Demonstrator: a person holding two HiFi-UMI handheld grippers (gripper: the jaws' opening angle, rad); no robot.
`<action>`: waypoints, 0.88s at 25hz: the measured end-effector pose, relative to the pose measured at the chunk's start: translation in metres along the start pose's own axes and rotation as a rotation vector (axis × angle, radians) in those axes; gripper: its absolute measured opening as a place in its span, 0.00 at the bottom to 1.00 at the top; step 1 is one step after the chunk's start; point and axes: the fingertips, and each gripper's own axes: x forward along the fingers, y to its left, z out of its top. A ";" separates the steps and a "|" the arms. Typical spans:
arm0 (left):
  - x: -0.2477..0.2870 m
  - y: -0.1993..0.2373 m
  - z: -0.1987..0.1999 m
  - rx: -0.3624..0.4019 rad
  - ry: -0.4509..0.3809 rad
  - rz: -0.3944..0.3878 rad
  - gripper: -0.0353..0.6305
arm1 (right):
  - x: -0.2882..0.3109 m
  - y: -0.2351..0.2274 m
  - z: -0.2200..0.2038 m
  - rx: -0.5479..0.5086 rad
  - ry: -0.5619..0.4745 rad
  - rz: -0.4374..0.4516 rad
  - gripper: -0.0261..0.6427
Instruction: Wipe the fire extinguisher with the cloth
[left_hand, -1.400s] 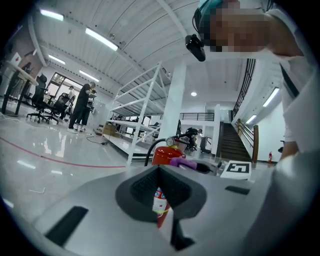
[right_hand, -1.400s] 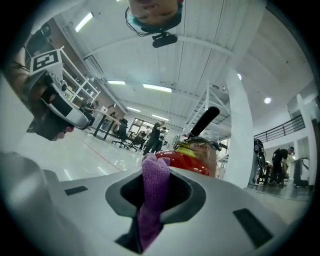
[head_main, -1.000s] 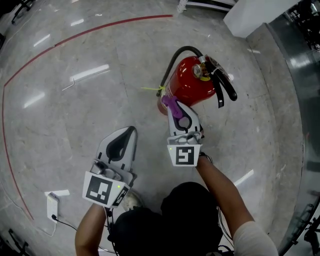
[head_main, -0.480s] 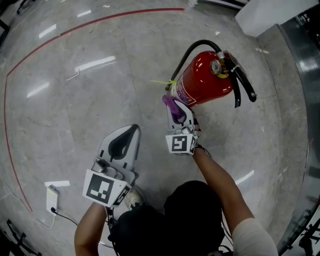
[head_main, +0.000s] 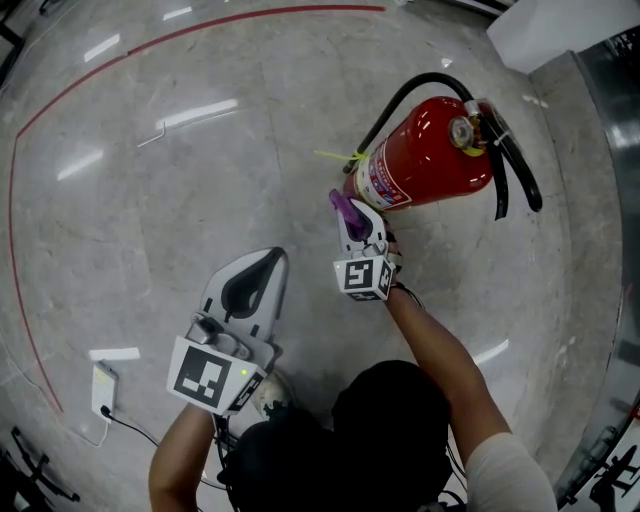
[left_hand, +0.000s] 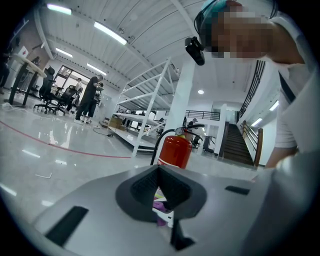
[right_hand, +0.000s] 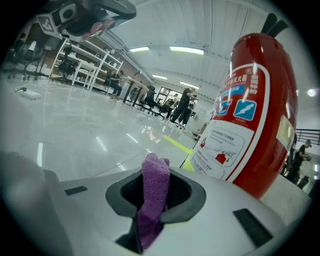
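A red fire extinguisher (head_main: 432, 150) with a black hose and handle stands on the pale stone floor; it also fills the right of the right gripper view (right_hand: 250, 105) and shows small in the left gripper view (left_hand: 175, 150). My right gripper (head_main: 345, 212) is shut on a folded purple cloth (head_main: 343, 209), low beside the extinguisher's white label near its base. The cloth (right_hand: 152, 197) sticks out between the jaws, just short of the label. My left gripper (head_main: 262, 262) hangs back to the left, shut and empty, pointing toward the extinguisher.
A red line (head_main: 200, 38) curves across the floor at the left and top. A white adapter with a cable (head_main: 103, 390) lies at the lower left. A white block (head_main: 560, 25) and a dark metal frame (head_main: 610, 110) border the right. People and shelving stand far off.
My right gripper has dropped with the cloth from the extinguisher's side down toward its base. The left gripper has barely shifted. The head view has swung, so the extinguisher sits further right.
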 end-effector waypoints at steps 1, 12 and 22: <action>0.000 0.000 -0.001 0.004 0.001 -0.001 0.06 | 0.000 0.003 -0.002 0.003 0.005 0.015 0.14; 0.002 -0.002 -0.012 0.030 0.009 -0.084 0.06 | -0.087 -0.006 0.107 0.276 -0.298 0.427 0.14; 0.018 -0.059 0.014 0.075 -0.039 -0.395 0.06 | -0.155 -0.059 0.183 0.297 -0.449 0.671 0.14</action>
